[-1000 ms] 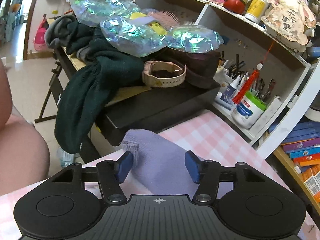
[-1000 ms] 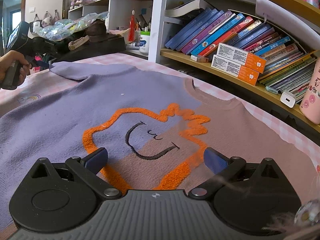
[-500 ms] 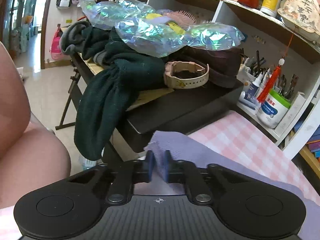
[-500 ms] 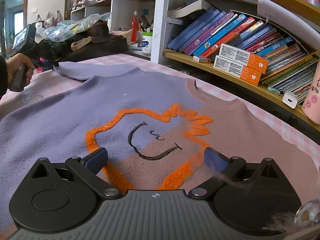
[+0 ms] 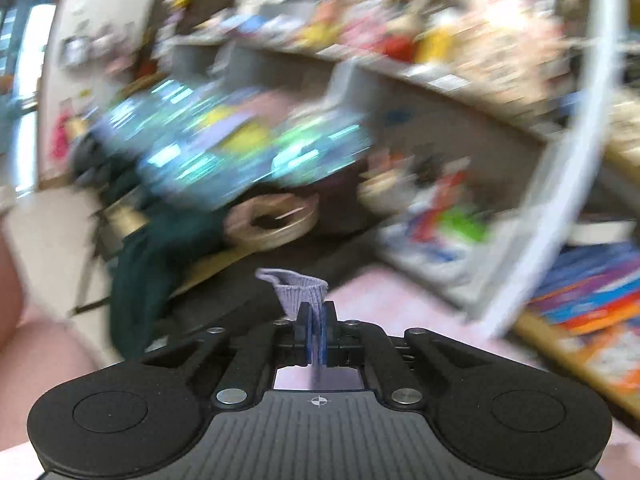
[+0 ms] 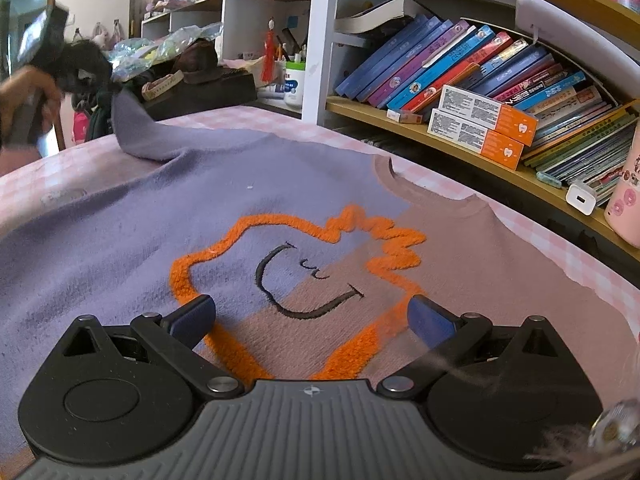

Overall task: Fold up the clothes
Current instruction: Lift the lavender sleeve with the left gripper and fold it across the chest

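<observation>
A lilac and dusty-pink sweater [image 6: 160, 216] with an orange-outlined smiling figure [image 6: 304, 264] lies flat on the pink checked tablecloth [image 6: 280, 120]. Its lilac sleeve [image 6: 136, 128] rises off the table at the far left. My left gripper [image 5: 316, 320] is shut on the ribbed sleeve cuff [image 5: 300, 286], which pokes up between the pads. In the right wrist view a hand [image 6: 24, 100] carries that gripper at the far left. My right gripper [image 6: 310, 316] stands open just above the sweater's chest, nothing between its fingers.
A bookshelf [image 6: 460, 80] packed with books and orange boxes runs along the table's far side. A black stand [image 6: 200, 84] with dark clothes and shiny plastic bags sits beyond the far left corner. A pink bottle [image 6: 626, 200] stands at the right edge. The left wrist view is blurred.
My left gripper closed on the sleeve cuff and has lifted it off the table, swinging fast. The right gripper has stayed still and open.
</observation>
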`<action>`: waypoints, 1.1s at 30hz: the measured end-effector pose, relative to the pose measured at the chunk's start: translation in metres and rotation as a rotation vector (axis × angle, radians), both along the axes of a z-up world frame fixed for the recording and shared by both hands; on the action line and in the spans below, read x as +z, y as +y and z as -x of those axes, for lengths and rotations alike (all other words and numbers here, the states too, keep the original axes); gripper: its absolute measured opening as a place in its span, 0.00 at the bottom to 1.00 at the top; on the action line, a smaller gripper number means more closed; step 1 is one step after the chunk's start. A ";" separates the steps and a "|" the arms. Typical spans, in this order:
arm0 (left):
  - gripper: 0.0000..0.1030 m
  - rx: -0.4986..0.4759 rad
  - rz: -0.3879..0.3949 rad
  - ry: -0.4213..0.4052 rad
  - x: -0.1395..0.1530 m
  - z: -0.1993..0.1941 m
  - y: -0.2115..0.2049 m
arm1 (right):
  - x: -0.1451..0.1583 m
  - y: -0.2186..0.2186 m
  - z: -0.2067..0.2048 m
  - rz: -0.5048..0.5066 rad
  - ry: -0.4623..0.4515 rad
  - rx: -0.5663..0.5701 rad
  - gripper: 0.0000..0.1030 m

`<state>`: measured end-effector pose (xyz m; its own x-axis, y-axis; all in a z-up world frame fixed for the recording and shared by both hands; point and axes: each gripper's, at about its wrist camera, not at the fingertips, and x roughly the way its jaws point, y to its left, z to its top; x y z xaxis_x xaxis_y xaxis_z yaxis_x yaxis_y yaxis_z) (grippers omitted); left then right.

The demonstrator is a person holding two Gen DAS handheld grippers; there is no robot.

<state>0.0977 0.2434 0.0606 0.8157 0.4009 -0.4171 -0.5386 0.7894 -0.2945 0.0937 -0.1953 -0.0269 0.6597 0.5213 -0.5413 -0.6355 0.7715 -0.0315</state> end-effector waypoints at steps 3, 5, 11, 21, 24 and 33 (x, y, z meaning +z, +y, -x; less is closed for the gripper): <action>0.02 -0.154 -0.040 -0.097 0.037 -0.005 -0.046 | 0.001 -0.004 0.000 -0.015 0.003 -0.007 1.00; 0.02 -0.260 -0.057 -0.154 0.056 -0.010 -0.078 | 0.004 -0.011 0.000 -0.019 0.005 -0.037 1.00; 0.03 -0.561 -0.023 -0.250 0.083 -0.046 -0.174 | 0.005 -0.044 0.021 -0.061 -0.008 -0.091 1.00; 0.03 -0.810 0.103 -0.175 0.039 -0.097 -0.280 | 0.001 -0.056 0.018 -0.074 0.042 -0.104 1.00; 0.03 -0.840 0.126 -0.130 0.023 -0.106 -0.299 | 0.000 -0.056 0.017 -0.072 0.051 -0.105 1.00; 0.03 -0.848 0.195 -0.132 0.001 -0.104 -0.314 | -0.002 -0.056 0.013 -0.070 0.066 -0.105 1.00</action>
